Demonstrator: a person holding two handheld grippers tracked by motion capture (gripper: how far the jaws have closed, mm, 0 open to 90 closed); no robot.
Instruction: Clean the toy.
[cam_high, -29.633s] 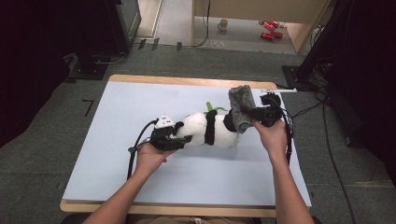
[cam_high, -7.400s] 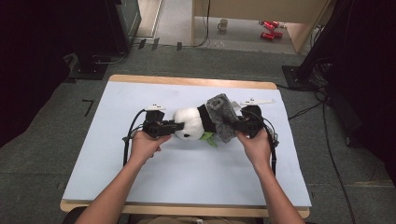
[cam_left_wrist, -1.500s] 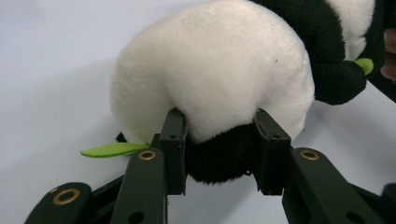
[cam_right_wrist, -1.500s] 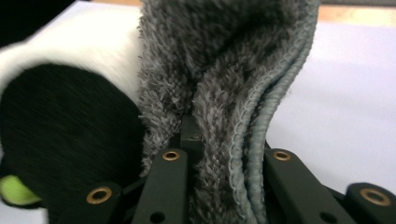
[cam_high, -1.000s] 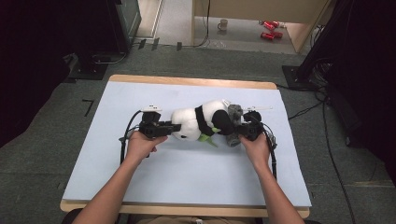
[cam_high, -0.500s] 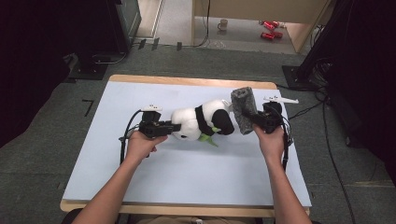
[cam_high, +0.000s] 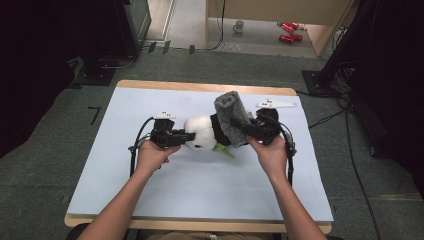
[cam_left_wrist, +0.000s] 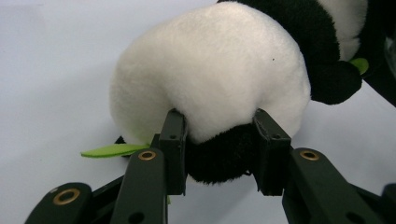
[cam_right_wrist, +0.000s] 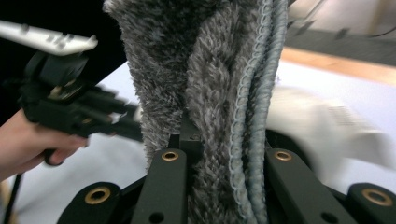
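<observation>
**Two claws on a panda and its grey garment**

A plush panda (cam_high: 205, 134) lies near the middle of the pale blue worktop (cam_high: 115, 165). The left claw (cam_left_wrist: 218, 154) is clenched on a black part at the rim of the toy's white rounded end, pads pressing in from both sides. A green felt leaf (cam_left_wrist: 109, 150) pokes out beside it. The right claw (cam_right_wrist: 219, 154) grips a fuzzy grey knitted garment (cam_high: 231, 119), bunched tight between its jaws and raised above the panda's other end.
</observation>
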